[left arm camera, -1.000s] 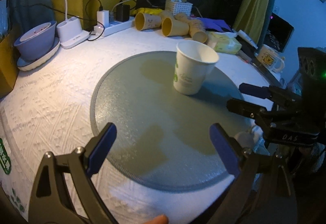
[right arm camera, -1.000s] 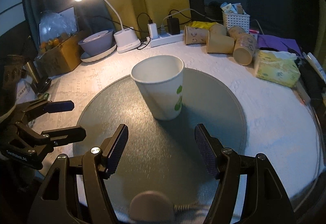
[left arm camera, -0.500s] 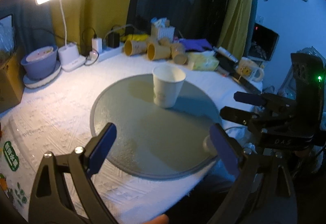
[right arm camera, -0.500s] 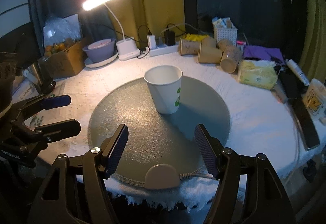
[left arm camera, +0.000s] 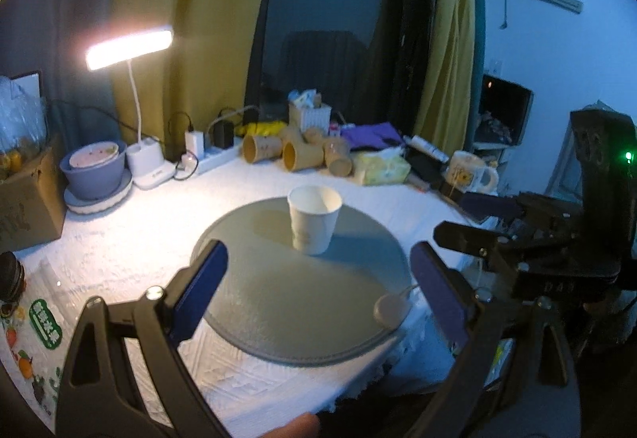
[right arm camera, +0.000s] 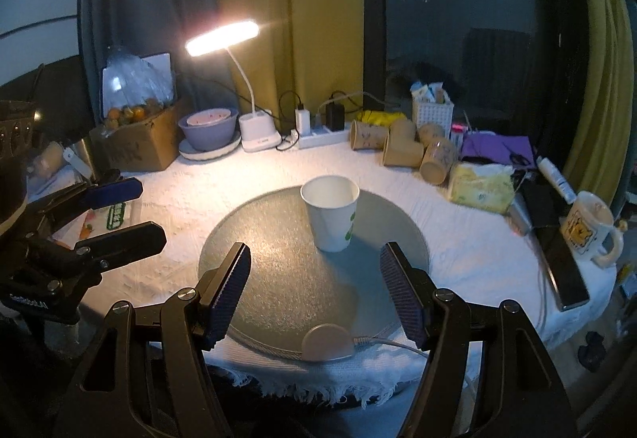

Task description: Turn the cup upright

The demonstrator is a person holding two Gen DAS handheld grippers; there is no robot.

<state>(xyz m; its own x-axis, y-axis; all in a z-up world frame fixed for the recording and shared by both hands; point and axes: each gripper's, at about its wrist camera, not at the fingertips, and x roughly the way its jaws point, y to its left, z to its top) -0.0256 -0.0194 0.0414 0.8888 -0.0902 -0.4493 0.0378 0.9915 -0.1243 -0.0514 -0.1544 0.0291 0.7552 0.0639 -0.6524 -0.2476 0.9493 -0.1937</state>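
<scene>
A white paper cup with a green print stands upright, mouth up, on the round grey mat; it also shows in the right wrist view on the mat. My left gripper is open and empty, held back over the mat's near edge, well short of the cup. My right gripper is open and empty, also well short of the cup. Each gripper shows in the other's view, the right one and the left one, both open.
Brown paper cups lie on their sides at the back by a white basket. A desk lamp, power strip, purple bowl, tissue pack and mug ring the table. A round puck with cable sits at the mat's near edge.
Both grippers have pulled back and up from the cup, so the cup looks smaller and more of the table shows. The cup has stayed upright in place.
</scene>
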